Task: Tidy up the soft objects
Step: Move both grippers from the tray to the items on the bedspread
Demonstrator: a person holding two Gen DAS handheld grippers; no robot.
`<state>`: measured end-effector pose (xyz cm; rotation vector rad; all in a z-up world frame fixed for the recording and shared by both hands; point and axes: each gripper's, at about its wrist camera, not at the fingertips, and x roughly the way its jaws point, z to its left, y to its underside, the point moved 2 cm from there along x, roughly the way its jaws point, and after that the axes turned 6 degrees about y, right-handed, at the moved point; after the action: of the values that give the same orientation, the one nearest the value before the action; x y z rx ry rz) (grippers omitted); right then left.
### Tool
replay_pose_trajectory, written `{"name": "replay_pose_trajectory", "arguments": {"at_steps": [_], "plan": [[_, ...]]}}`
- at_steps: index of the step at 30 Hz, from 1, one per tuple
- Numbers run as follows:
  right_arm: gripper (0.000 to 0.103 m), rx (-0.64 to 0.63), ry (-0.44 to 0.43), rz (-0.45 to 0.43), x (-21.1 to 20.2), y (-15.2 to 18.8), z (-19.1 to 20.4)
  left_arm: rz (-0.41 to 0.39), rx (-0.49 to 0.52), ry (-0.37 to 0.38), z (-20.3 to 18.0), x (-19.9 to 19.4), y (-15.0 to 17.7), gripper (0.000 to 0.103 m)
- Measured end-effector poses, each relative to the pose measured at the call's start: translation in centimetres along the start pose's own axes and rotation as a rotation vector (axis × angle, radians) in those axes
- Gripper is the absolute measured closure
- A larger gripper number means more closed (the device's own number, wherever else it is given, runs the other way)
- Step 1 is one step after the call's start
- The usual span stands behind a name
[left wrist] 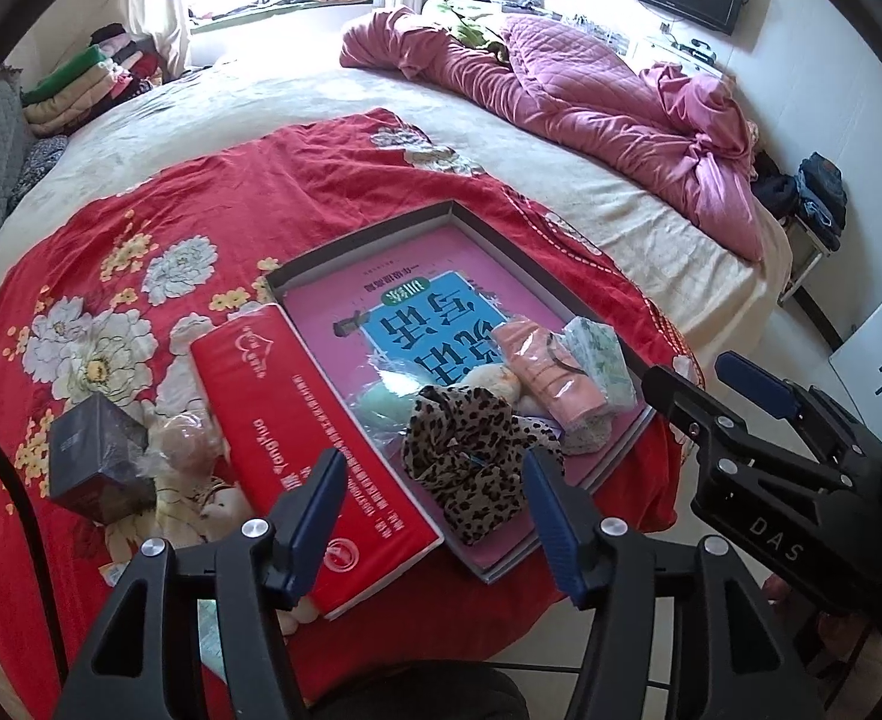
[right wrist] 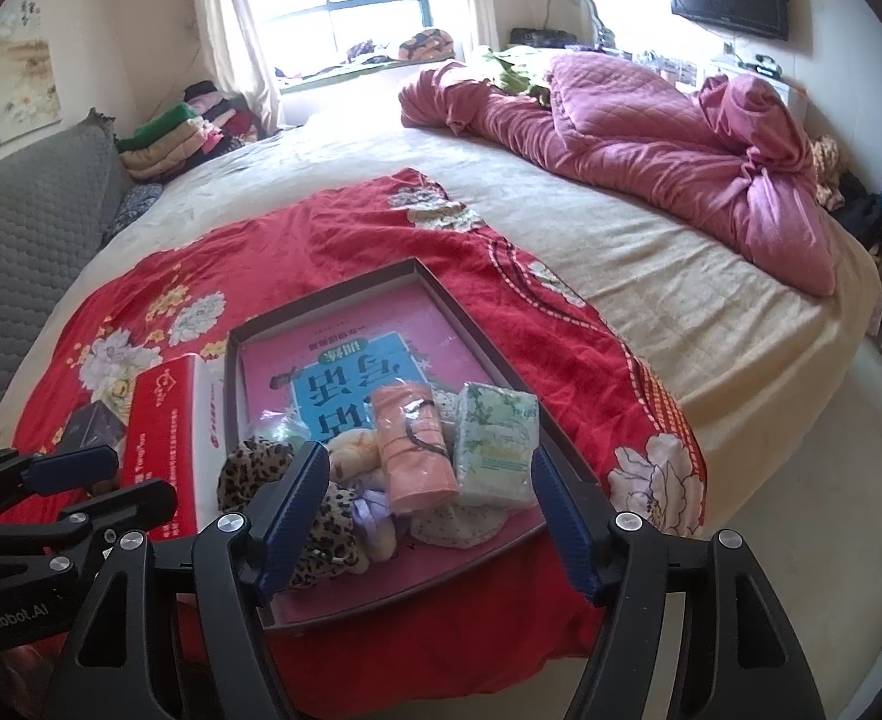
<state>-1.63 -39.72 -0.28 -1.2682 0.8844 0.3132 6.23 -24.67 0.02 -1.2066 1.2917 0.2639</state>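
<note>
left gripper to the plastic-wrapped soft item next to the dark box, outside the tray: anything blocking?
Nothing visible sits directly between them. The left gripper hangs open over the red pack, while the wrapped item lies to its left on the red floral cloth, against the dark box. That box crowds its left side.

Bed [left wrist: 297, 96] carries a cream sheet. A crumpled pink quilt [left wrist: 591, 102] lies along its far right side. A red floral cloth [left wrist: 261, 192] is spread over the near part, reaching the near edge. Directly on this cloth: a shallow open box [left wrist: 381, 240] with dark walls, a red pack [left wrist: 315, 450] touching the box's left wall, and a dark small box [left wrist: 96, 456] well left of the pack, with a wrapped pale item [left wrist: 186, 438] between them. Folded clothes [left wrist: 81, 84] are stacked at the far left edge.
</note>
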Motion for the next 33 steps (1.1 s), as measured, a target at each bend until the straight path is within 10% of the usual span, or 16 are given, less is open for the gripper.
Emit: {"name": "replay_pose_trajectory", "arguments": {"at_steps": [15,33], "plan": [[0.031,-0.091,-0.026,-0.063,-3.1,-0.7,3.9,-0.048,-0.058,-0.054,4.1,-4.2,1.6,0.040],[0.031,-0.277,-0.128,-0.114,-6.8,0.0,12.8,-0.112,-0.318,-0.188,18.2,-11.1,6.2,0.036]]}}
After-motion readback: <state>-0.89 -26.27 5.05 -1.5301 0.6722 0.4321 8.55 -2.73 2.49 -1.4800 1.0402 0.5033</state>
